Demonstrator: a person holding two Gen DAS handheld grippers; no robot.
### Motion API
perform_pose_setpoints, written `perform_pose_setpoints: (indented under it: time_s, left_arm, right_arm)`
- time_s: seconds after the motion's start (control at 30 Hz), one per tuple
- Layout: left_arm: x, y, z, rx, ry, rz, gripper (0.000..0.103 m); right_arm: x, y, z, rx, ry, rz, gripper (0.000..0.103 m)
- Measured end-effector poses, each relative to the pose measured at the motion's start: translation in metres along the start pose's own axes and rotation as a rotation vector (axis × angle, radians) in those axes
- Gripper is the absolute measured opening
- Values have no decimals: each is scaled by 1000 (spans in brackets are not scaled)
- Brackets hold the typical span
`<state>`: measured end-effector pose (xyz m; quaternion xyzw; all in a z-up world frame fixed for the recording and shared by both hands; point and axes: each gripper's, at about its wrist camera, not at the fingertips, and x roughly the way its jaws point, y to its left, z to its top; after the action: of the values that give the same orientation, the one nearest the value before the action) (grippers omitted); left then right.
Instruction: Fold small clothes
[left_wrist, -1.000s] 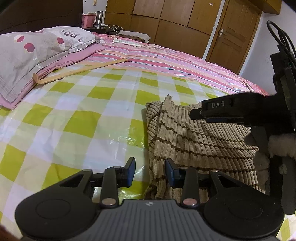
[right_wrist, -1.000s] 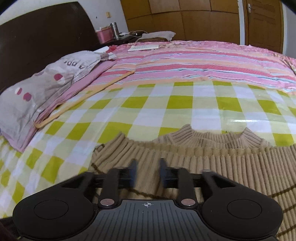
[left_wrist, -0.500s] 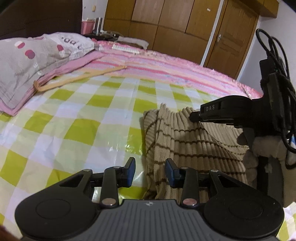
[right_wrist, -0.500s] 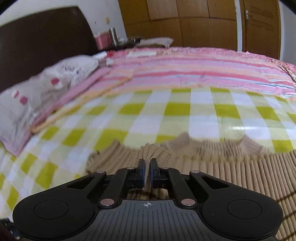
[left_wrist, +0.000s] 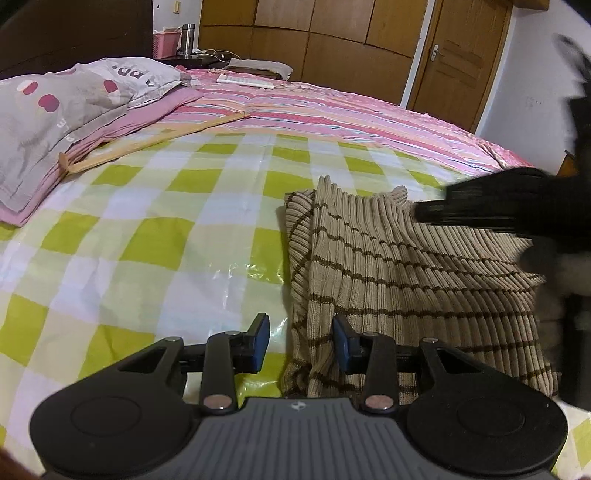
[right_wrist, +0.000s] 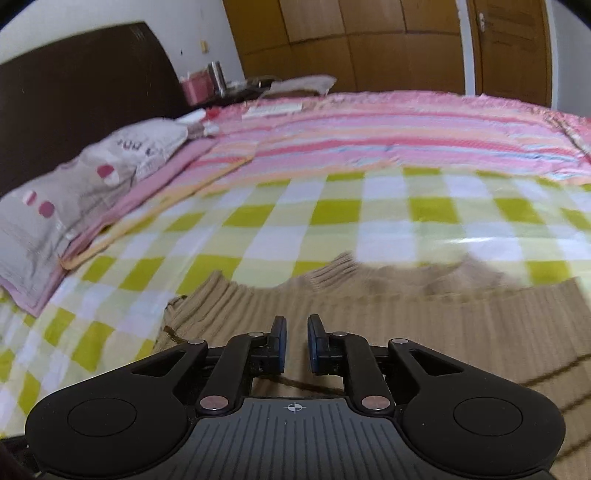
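the soft, limp ribbed sweater (left_wrist: 406, 280) is lying on the bed's checkered sheet (left_wrist: 155, 229), likely best pinched at edges; left gripper (left_wrist: 301, 341) jaws are standing apart astride its edge fold, right gripper (right_wrist: 297, 343) jaws are opening, empty.

Right gripper (right_wrist: 295, 341) low over beige ribbed sweater (right_wrist: 424, 325); jaws opening, narrow gap, no fabric visibly between blue pads (right_wrist: 281, 345). Sweater spread flat on green-checked sheet (right_wrist: 295, 218), collar edge toward far side, blurred, possibly raised. Grey pillow (right_wrist: 92, 195) at left.
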<state>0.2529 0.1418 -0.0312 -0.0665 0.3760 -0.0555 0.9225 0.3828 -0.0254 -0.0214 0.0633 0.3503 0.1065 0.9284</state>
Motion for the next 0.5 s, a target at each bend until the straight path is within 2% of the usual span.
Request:
perform_pose_setpoints:
  time_s: [0.1,0.23,0.33,0.4,0.5]
  left_arm:
    - [0,-1,0,5,-5,6,44]
    - [-4,-4,1,9,-31,9,44]
    - [-7,-6,2,14,-53,14,43]
    - [-8,-8,3,14,-66,17,43]
    - [-7,-10,2,24,-68,28,43]
  right_arm:
    - [-32,-31,-4,-8,-35,-52,16]
    - [-67,-84,-11,-35,-88,-225,20]
    - [-75,-122,-18,5,-75,-332,25]
    - [-76,-142,-23,66,-61,-335,27]
    - [-71,-160,-28,135,-27,-296,28]
